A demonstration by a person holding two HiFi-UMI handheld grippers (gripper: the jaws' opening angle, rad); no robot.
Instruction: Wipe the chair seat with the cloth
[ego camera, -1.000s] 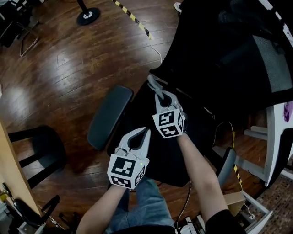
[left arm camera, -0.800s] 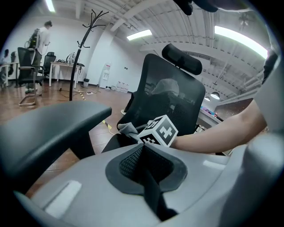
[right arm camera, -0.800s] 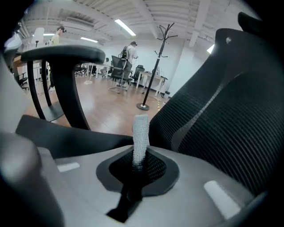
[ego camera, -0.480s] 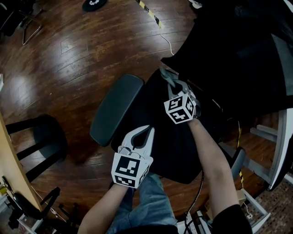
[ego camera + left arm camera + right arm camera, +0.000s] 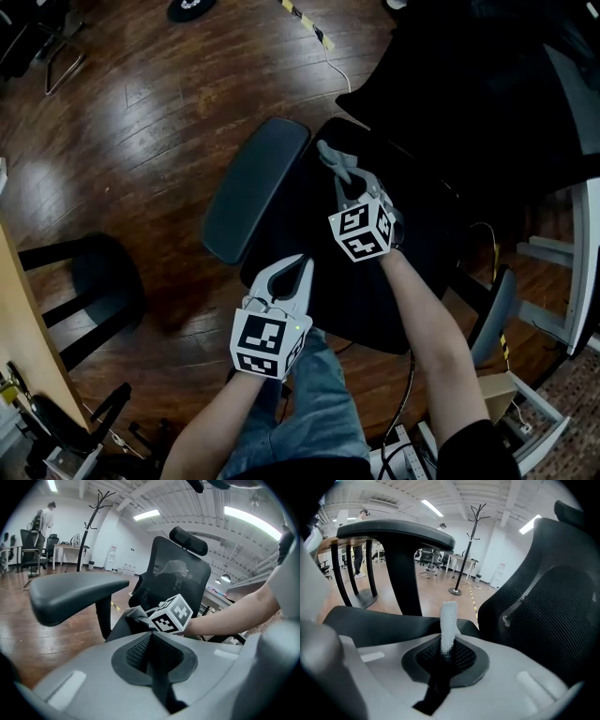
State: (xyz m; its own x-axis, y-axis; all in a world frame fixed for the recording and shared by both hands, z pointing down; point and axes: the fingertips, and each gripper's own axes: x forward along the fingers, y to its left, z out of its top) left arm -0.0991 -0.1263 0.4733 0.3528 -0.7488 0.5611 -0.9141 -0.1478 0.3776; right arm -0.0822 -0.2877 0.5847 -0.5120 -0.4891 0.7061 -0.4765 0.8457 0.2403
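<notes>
Over the chair seat [image 5: 375, 291], toward its back edge, we clamp the cloth [image 5: 333, 155] in the right gripper [image 5: 352, 186]. The head view shows only a grey crumple at the tips, but the right gripper view shows a pale strip pinched upright between the jaws. At the seat's near-left edge our left gripper [image 5: 298, 267] hovers, jaws pressed together on nothing. Only its view shows the headrest [image 5: 189, 540] above the seat and a coat stand [image 5: 96, 508] far behind.
</notes>
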